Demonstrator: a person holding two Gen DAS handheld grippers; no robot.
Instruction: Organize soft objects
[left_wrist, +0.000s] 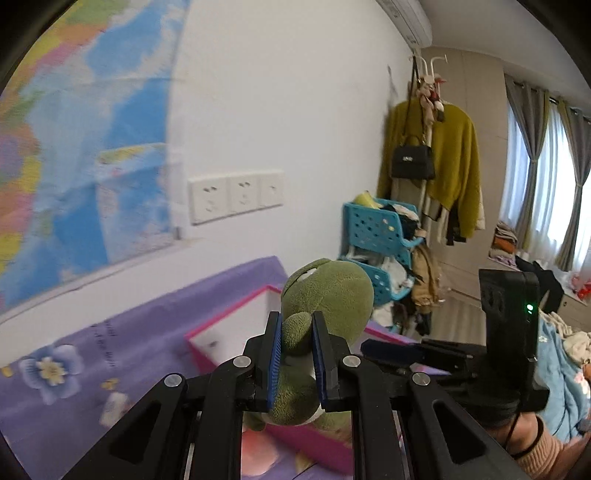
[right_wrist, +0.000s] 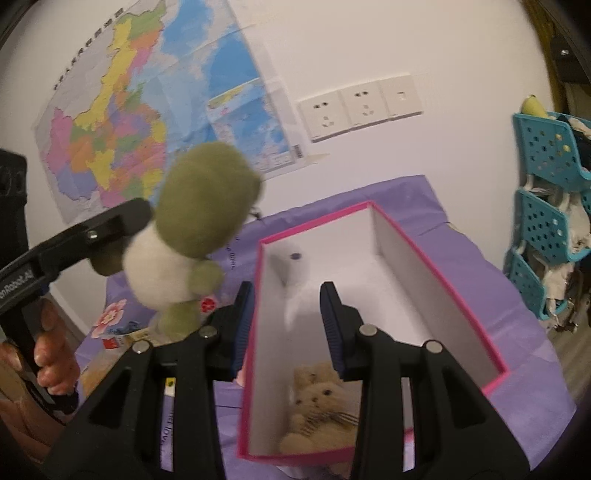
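Jaws, left: my left gripper (left_wrist: 297, 363) was clamped on the green plush toy (left_wrist: 325, 291), pinching a limb at lower centre of its view.
Jaws, right: my right gripper (right_wrist: 288, 328) stood wide apart and empty, over the pink box (right_wrist: 439, 258).
Toy position: in the right wrist view it hung at centre left, above the purple cloth (right_wrist: 406, 192), just left of the box.
Box contents: a beige bear (right_wrist: 317, 406) lay at its near end.
Handling: I judged the toy light and squashy; a limb grip let it swing, so the body seemed the surer hold.
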